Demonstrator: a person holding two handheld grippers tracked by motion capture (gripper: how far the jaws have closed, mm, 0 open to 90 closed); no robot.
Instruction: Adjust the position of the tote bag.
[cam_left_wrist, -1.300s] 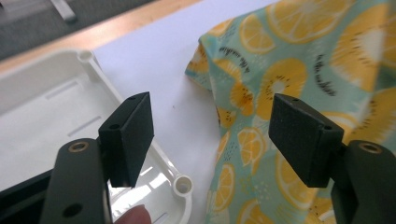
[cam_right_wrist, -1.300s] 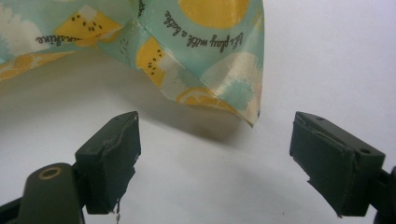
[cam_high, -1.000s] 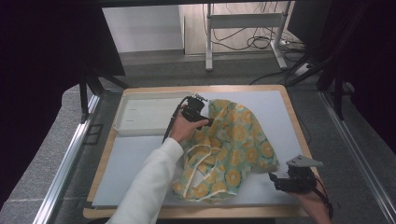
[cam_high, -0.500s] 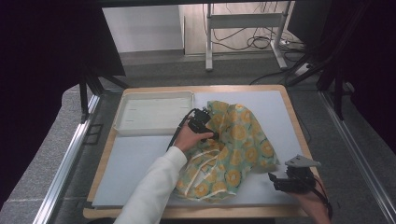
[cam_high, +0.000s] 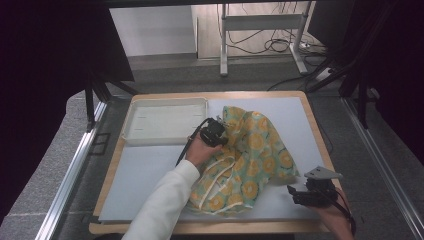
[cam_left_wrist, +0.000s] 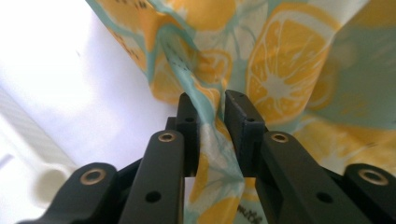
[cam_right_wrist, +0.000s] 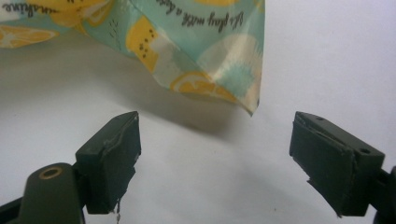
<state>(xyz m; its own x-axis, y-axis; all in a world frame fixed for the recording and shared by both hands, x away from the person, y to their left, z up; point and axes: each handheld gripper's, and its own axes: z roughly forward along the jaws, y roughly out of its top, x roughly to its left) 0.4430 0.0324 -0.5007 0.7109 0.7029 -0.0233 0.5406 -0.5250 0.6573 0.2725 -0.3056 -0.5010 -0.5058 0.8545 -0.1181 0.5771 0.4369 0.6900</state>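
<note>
Left gripper view: the left hand-held gripper (cam_left_wrist: 212, 109) has just closed, pinching a fold of lemon-print cloth (cam_left_wrist: 280, 70). Right hand-held gripper (cam_right_wrist: 215, 140) stands released before a cloth corner.

I see one cloth (cam_high: 252, 160): thin, glossy fabric, pale teal printed with orange and yellow citrus slices and small script lettering, trimmed with a cream edge. It lies crumpled and loosely bunched on the grey mat, right of centre. One fold near its 10 o'clock edge is pinched upright (cam_left_wrist: 211, 135). Its corner at 4 o'clock curls up off the mat (cam_right_wrist: 243, 100).
</note>
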